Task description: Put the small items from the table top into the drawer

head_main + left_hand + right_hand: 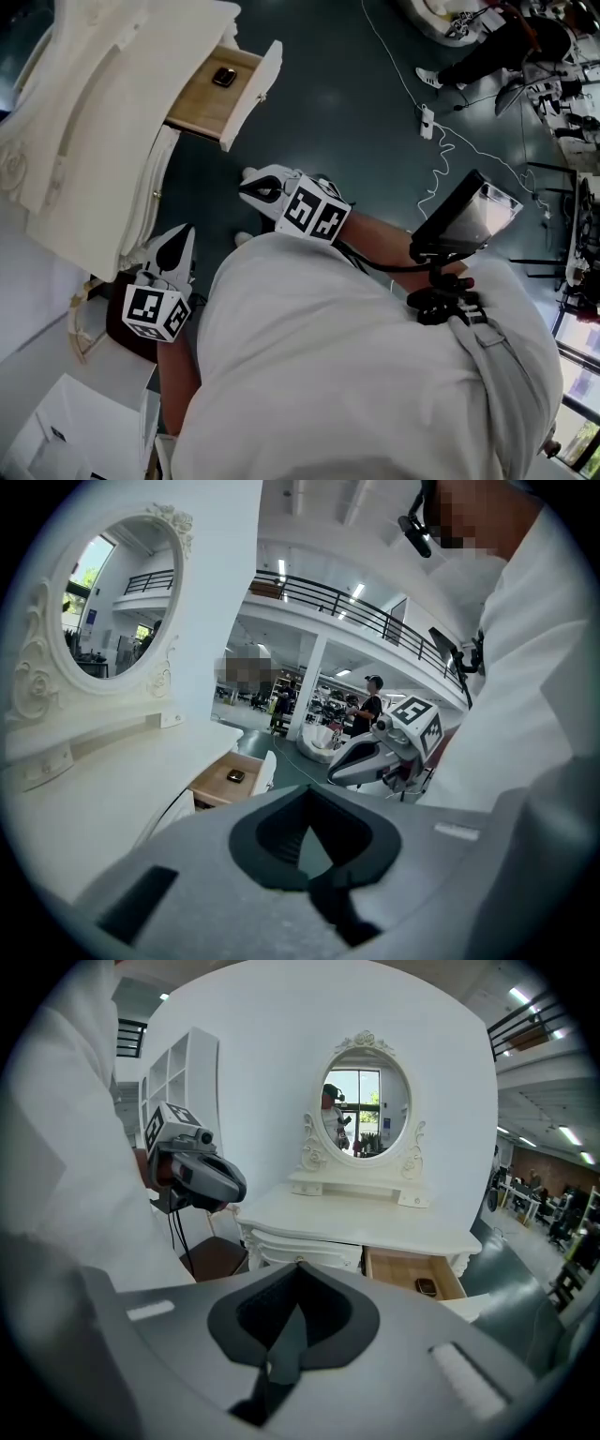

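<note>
dark small item (pixel 224 77), squarish, in wooden drawer (pixel 199 101)

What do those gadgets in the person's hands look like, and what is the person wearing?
The left gripper and the right gripper are white shells with black insides that taper like beaks. Each carries a white cube printed with black square markers. A black cable runs from the right one. The person wears a white top.
</note>
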The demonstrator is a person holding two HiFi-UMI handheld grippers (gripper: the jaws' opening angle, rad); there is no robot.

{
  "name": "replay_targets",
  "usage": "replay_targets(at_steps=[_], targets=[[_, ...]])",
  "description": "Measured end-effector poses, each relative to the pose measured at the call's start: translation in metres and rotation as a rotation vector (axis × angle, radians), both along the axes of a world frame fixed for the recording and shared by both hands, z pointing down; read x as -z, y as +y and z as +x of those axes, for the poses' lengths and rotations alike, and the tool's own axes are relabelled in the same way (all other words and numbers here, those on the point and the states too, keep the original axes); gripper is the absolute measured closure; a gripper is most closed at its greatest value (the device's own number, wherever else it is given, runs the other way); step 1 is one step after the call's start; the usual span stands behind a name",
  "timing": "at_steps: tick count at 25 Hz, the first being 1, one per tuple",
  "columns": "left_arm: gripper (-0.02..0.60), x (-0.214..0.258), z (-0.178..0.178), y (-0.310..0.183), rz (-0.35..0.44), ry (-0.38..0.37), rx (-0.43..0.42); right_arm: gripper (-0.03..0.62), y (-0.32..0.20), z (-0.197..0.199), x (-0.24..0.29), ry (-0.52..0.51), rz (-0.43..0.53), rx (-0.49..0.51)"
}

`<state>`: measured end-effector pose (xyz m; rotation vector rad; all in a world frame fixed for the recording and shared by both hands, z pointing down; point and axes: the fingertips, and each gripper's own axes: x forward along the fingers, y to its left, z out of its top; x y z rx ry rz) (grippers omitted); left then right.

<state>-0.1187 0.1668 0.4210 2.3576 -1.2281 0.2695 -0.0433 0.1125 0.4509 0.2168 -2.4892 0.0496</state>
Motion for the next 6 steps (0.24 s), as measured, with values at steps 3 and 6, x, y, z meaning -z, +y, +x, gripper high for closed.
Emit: replay_targets(at_steps=[3, 6], targets=[[0.58, -0.005, -0.004, -0.015, 0.0, 0.0, 0.003, 0.594, -0.016, -0.004, -0.006, 0.002, 0.001, 0.002], [0.58, -0.009, -0.007, -0.028, -0.001, -0.002, 0.006, 0.594, -0.031, -0.006, -0.01, 0.004, 0.003, 0.005]])
